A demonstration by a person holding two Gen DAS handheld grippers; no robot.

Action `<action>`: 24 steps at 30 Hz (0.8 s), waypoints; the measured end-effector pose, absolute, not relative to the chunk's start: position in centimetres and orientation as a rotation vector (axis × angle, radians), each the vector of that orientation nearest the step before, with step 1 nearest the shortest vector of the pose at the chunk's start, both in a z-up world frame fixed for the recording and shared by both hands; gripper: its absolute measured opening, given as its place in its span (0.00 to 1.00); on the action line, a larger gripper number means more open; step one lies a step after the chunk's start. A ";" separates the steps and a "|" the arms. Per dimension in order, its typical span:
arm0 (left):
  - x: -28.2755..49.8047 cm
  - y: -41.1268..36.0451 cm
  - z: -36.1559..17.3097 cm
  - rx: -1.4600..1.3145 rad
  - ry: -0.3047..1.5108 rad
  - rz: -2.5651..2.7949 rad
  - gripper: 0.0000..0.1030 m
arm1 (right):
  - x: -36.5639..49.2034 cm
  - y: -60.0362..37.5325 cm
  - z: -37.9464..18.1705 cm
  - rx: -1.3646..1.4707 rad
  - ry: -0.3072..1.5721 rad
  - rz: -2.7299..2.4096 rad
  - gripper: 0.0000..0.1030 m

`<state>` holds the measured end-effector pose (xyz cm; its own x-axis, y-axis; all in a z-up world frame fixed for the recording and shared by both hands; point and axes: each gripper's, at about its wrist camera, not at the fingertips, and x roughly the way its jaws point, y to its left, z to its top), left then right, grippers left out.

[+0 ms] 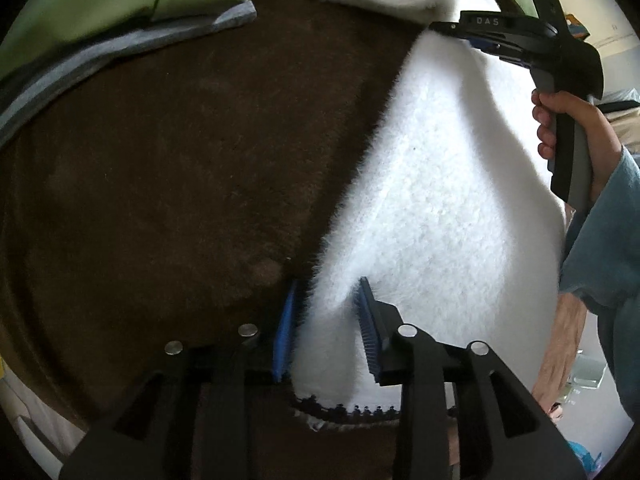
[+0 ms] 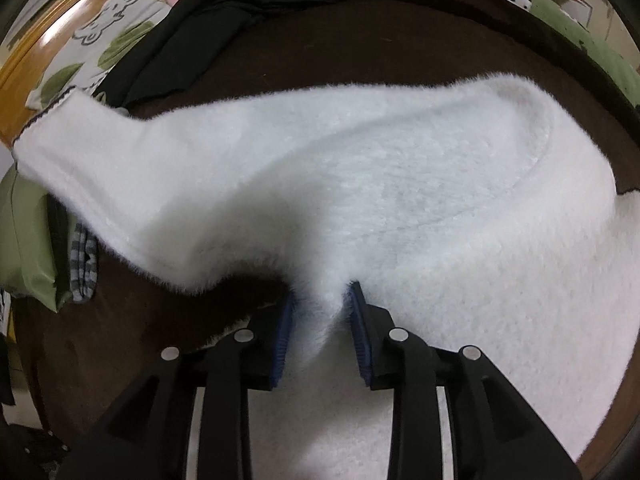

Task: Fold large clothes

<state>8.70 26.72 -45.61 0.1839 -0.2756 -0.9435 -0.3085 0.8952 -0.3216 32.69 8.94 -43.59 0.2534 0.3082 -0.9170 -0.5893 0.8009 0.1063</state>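
A fluffy white sweater (image 1: 440, 184) with dark-stitched trim lies partly lifted over a dark brown blanket (image 1: 180, 168). My left gripper (image 1: 326, 304) is shut on the sweater's edge near its dark-trimmed hem. My right gripper (image 2: 320, 300) is shut on a pinched fold of the sweater (image 2: 360, 168); it also shows in the left wrist view (image 1: 452, 30), held by a hand at the sweater's far edge. One sleeve (image 2: 80, 148) with dark trim stretches out to the left in the right wrist view.
Green and grey bedding (image 1: 100, 20) lies at the far left. Black clothes (image 2: 224, 12) are piled behind the sweater. A bear-print pillow (image 2: 92, 40) rests by a wooden frame (image 2: 24, 56). Checked cloth (image 2: 84, 264) and a green cushion (image 2: 24, 240) lie left.
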 end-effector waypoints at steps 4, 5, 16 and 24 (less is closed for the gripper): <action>9.2 25.7 -45.2 -0.492 1.402 0.010 0.61 | 32.6 9.0 -43.5 -0.293 1.171 0.642 0.57; 9.6 25.0 -45.1 -0.493 1.400 0.001 0.77 | 32.5 9.3 -43.4 -0.297 1.180 0.660 0.65; 10.4 27.0 -40.5 -0.441 1.318 0.085 0.94 | 30.3 10.1 -40.3 -0.360 1.146 0.750 0.81; 12.0 31.3 -33.2 -0.343 1.077 0.237 0.94 | 29.7 10.5 -35.7 -0.353 1.047 0.836 0.86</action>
